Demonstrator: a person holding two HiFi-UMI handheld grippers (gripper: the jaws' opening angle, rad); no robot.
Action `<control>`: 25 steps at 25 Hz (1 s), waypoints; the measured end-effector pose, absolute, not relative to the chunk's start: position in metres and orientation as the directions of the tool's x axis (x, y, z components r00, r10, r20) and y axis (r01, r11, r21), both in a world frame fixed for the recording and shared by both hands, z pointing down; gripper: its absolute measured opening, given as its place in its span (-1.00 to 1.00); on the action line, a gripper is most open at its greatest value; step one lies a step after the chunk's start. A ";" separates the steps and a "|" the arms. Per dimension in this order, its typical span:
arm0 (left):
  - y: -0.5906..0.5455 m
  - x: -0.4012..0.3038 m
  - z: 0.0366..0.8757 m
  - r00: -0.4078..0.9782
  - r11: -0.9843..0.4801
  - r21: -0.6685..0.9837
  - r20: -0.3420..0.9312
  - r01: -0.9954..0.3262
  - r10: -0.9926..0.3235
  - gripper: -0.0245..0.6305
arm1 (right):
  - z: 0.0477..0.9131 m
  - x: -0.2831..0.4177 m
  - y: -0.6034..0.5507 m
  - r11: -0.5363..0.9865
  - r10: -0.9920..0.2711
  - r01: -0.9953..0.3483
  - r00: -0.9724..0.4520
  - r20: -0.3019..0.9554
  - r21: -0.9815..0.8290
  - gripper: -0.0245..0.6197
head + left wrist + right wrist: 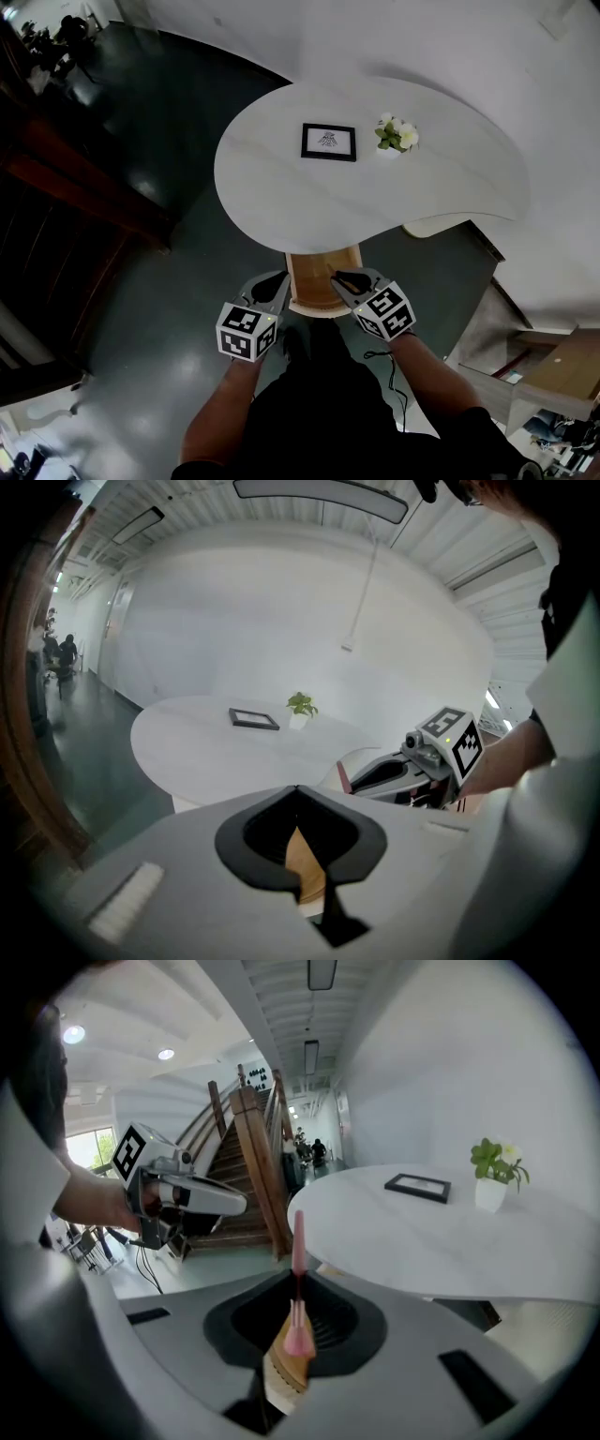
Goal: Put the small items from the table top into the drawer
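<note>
Floor point(169, 281): dark and glossy, spreading out round everything.
Table point(450, 178): white curved top, standing by the white wall.
Drawer point(314, 281): light wood, standing pulled out under the table's near edge.
Left gripper point(297, 789): hovering at the drawer's left edge, jaws pressing together with nothing between them; the drawer's wood is showing through the gap behind the tips.
Right gripper point(296, 1277): hovering at the drawer's right edge, jaws clamping a slim pink item.
Picture frame point(328, 142): black, lying flat near the middle of the table top.
Potted plant point(396, 134): small white pot with green leaves, standing upright just right of the picture frame.
Slim pink item point(298, 1232): sticking out past the right jaw tips, hanging over the drawer, well apart from the table-top things; I cannot tell what kind of thing it is.
</note>
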State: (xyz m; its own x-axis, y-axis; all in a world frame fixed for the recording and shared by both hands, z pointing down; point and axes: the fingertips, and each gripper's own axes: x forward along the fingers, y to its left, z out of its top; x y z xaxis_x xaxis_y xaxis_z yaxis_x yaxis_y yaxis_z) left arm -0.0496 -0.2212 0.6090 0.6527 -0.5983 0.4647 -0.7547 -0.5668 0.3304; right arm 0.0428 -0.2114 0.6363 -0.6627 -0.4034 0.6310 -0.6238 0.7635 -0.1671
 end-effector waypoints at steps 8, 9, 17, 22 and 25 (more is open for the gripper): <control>-0.227 -0.047 0.638 0.644 -0.550 0.344 0.503 -0.761 -0.576 -0.89 | 0.684 0.040 -0.213 0.844 -0.264 -0.517 -0.630 0.730 -0.142 -0.76; -0.227 -0.047 0.642 0.642 -0.547 0.346 0.507 -0.762 -0.575 -0.89 | 0.691 0.039 -0.213 0.854 -0.246 -0.501 -0.625 0.741 -0.140 -0.76; -0.226 -0.045 0.676 0.633 -0.526 0.364 0.546 -0.769 -0.549 -0.89 | 0.745 0.034 -0.211 0.926 -0.106 -0.357 -0.553 0.827 -0.120 -0.76; -0.227 -0.047 0.690 0.624 -0.504 0.377 0.566 -0.777 -0.539 -0.89 | 0.776 0.027 -0.212 0.946 -0.019 -0.289 -0.500 0.866 -0.146 -0.76; -0.227 -0.047 0.694 0.623 -0.499 0.382 0.569 -0.778 -0.537 -0.89 | 0.795 0.023 -0.210 0.957 0.037 -0.239 -0.457 0.888 -0.163 -0.76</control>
State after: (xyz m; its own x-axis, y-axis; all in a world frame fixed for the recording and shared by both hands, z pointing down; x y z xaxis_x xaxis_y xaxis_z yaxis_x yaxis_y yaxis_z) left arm -0.0472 -0.2270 0.6937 0.6233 -0.5365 0.5689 -0.7780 -0.4990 0.3817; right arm 0.0230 -0.2102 0.7947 -0.4574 0.0374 0.8885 -0.2390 0.9572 -0.1634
